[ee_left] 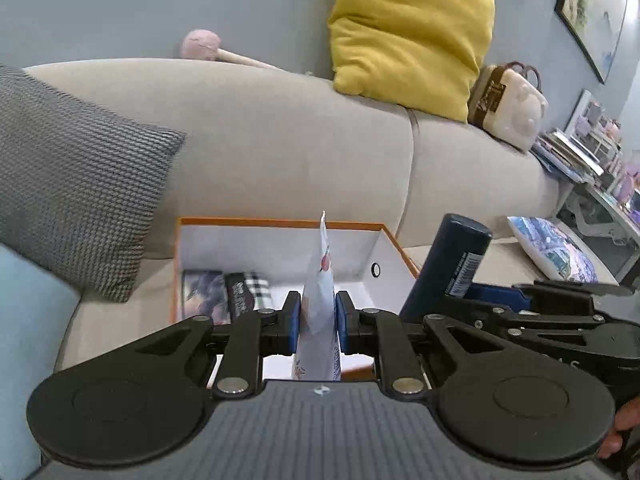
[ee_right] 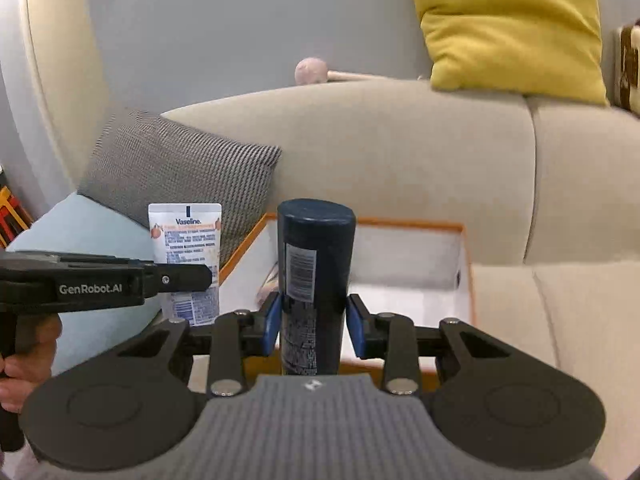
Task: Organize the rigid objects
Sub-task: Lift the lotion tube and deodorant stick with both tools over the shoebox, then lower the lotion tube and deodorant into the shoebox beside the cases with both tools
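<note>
Left wrist view: the left gripper point(ee_left: 318, 320) is nearly closed, its blue pads point(ee_left: 294, 316) pressing both sides of a flat white lotion tube point(ee_left: 320, 280), which stands upright, crimped end up. Beyond it an orange-edged box point(ee_left: 280, 223) with white inner walls sits on the seat of a beige sofa point(ee_left: 280, 140); a few printed items point(ee_left: 224, 294) lie at its near left. At right the right gripper point(ee_left: 520, 312) holds a dark blue can point(ee_left: 452, 264), tilted, near the box's right wall.

Right wrist view: the right gripper point(ee_right: 314, 320) is partly open, with the can point(ee_right: 314, 280) upright between its pads point(ee_right: 272, 320); the left pad touches the can, while a narrow gap seems to show at the right pad. The can hangs in front of the box point(ee_right: 408, 224). At left the left gripper point(ee_right: 188, 278), held by a hand point(ee_right: 28, 360), carries the tube point(ee_right: 186, 248), label facing the camera, left of the box. A grey patterned cushion point(ee_right: 168, 172) leans on the sofa point(ee_right: 400, 152) behind the tube; a yellow cushion point(ee_right: 512, 28) rests on the sofa back.
</note>
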Motion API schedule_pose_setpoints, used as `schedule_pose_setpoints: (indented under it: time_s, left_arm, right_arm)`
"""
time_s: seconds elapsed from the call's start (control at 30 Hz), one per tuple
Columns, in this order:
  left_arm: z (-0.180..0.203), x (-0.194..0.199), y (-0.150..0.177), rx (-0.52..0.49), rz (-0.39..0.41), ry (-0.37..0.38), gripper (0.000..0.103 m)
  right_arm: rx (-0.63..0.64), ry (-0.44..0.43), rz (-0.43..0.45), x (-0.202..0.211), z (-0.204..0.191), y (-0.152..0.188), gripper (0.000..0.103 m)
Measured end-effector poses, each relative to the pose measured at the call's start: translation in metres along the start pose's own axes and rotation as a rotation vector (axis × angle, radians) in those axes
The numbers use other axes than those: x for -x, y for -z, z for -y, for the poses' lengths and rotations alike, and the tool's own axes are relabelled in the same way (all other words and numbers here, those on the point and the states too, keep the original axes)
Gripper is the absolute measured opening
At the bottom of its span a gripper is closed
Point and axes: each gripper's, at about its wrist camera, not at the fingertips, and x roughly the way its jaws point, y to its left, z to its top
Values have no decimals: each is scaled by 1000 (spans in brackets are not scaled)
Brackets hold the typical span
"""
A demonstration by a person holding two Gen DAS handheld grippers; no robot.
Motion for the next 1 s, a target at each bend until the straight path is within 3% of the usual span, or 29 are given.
schedule_pose_setpoints:
  time_s: [0.2,0.5,0.77,1.0]
  left_arm:
    - [-12,-56,-10,49,-115,53,20]
    - [-27,-128,-4,114,-300,91,20]
    - [-35,-167,-9,140,-392,92,20]
    - [-50,-213,-11,208,-474,81,20]
  right_arm:
    - [56,32,-83,-39,21,-13,36]
    - [82,28,-276,-100,43,-3,35]
    - [14,12,-435,-142,63,-2,35]
    - [-11,-12,-469,-179,71,-10,35]
